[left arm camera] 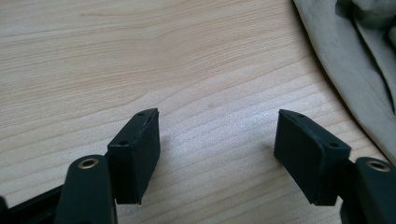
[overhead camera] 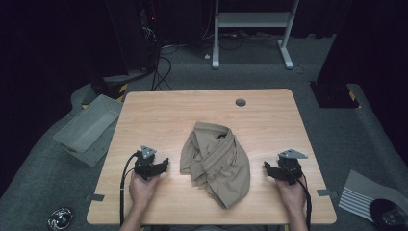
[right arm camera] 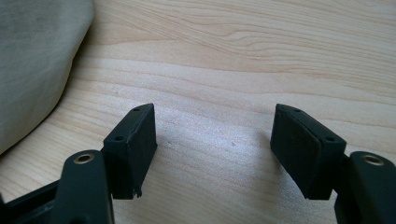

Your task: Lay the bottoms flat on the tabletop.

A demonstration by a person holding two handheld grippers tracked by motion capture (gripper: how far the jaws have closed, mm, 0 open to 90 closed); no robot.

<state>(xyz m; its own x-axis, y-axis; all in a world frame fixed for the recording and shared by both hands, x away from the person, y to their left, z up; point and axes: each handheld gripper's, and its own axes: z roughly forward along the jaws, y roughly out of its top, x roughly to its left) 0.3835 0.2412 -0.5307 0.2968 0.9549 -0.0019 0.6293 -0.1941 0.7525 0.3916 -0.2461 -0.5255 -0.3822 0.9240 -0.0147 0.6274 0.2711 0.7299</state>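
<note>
On the floor left of the table (overhead camera: 144, 103) sits a grey bin (overhead camera: 89, 127), well apart from the work. The left gripper (overhead camera: 161, 166) rests on the wood near the front edge, its jaws spread wide with only bare wood between them; in the left gripper view the cloth (left arm camera: 355, 70) shows at the upper right, so it lies ahead and to the right of the fingers (left arm camera: 137, 149), near but not touching.

The cloth (overhead camera: 216, 161), a crumpled tan garment, lies mid-table between both hands, its long axis running from the far middle toward the near right; which garment it is I can't quite tell from the folds.

The right gripper (overhead camera: 270, 169) mirrors the left one, jaws likewise wide apart and empty. In the right gripper view the cloth (right arm camera: 37, 60) fills the upper left, ahead and left of the fingers (right arm camera: 133, 149).

Both grippers look about equally near the cloth; the left one perhaps a touch nearer its edge. Either must move inward to reach it.
</note>
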